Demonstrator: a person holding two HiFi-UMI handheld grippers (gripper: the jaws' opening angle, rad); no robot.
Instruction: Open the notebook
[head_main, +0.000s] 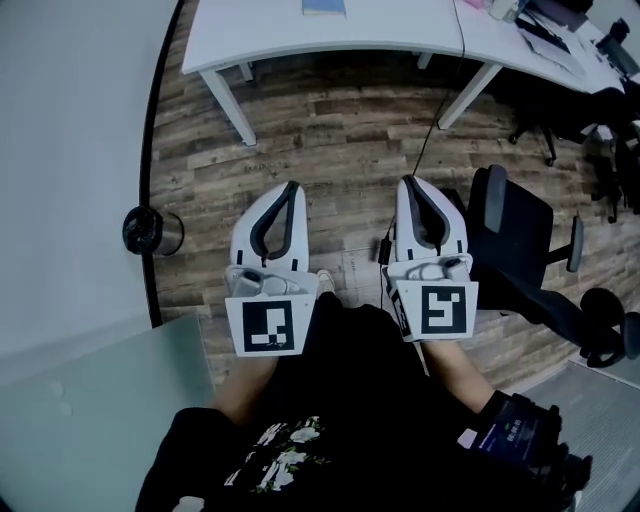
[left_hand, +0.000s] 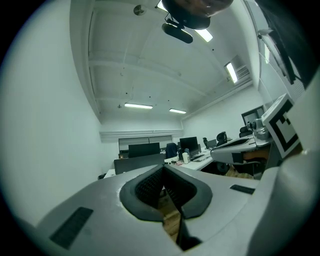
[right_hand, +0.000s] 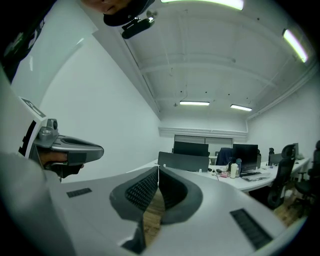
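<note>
Claws are held side by side, the left claw (head_main: 292, 187) and the right claw (head_main: 411, 183) each clenched on nothing. Beyond them, wooden floor (head_main: 330, 130) is seen, then a white counter (head_main: 260, 30). What seems to be the notebook (head_main: 323, 6) is laid on it, well ahead of both.

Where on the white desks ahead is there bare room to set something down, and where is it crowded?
Bare: the left desk either side of the notebook at the head view's top. Crowded: the right desk, dark clutter beyond the office chair. The wood floor between the desk legs and the bin lies open.
</note>
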